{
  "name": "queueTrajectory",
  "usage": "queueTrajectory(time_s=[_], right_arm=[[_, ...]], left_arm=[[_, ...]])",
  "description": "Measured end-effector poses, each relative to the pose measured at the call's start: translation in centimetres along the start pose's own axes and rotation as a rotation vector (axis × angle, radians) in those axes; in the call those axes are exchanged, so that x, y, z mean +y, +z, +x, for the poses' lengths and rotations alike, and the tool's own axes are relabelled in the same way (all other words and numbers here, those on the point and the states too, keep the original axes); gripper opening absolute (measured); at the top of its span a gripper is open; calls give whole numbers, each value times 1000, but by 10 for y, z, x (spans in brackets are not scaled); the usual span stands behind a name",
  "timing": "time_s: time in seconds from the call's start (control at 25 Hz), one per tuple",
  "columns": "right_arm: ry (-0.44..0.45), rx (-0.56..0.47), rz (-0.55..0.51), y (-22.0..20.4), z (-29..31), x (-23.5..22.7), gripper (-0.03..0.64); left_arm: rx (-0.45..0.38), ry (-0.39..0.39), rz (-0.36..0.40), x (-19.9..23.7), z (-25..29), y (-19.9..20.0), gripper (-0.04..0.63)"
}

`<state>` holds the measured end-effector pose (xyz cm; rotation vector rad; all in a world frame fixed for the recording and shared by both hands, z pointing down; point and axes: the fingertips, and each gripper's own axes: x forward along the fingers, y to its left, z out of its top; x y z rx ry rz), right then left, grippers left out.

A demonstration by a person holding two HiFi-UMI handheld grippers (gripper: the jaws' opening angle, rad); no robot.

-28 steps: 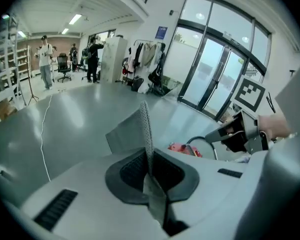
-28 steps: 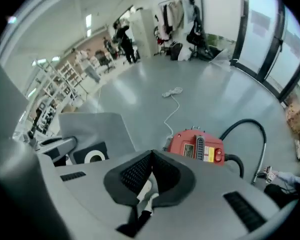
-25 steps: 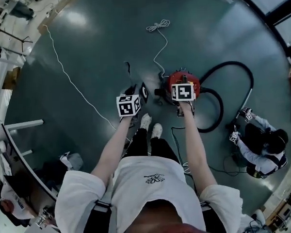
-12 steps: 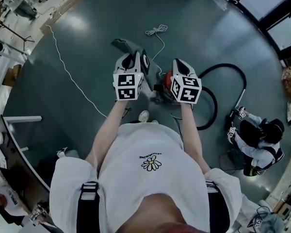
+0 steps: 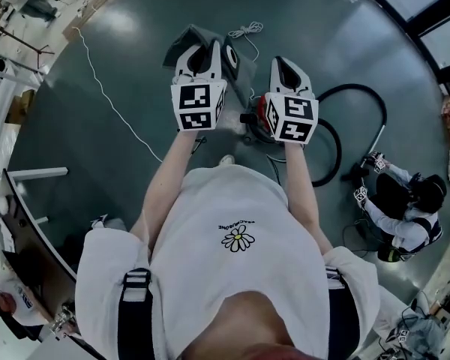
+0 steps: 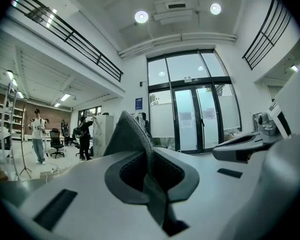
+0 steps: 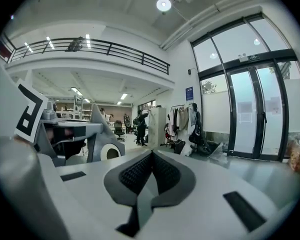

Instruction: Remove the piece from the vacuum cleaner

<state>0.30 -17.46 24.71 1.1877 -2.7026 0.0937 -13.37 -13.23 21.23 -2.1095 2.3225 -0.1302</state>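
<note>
We hold the left gripper (image 5: 201,51) clamped on the grey piece (image 5: 187,37), well above the red vacuum cleaner (image 5: 261,115). The vacuum cleaner stands on the floor (image 5: 322,36), half hidden behind the right gripper (image 5: 285,67), whose jaws are pressed together on nothing. A black hose (image 5: 352,87) loops beside the vacuum cleaner, a coil of white cord (image 5: 245,31) lies beyond it, and a seated person (image 5: 405,216) is near the hose's end.

Left gripper (image 5: 201,51) grips grey piece (image 5: 178,45); red vacuum cleaner (image 5: 260,118) below.
</note>
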Motion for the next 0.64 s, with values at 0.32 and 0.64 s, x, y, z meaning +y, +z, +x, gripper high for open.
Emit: queueTrajectory(time_s=[0.32, 0.64], right_arm=[[-27, 18, 7, -12, -6, -4, 11], [-13, 27, 10, -14, -6, -18, 11]], left_arm=[[22, -14, -9, -6, 0, -9, 18], [40, -19, -6, -20, 11, -14, 18]])
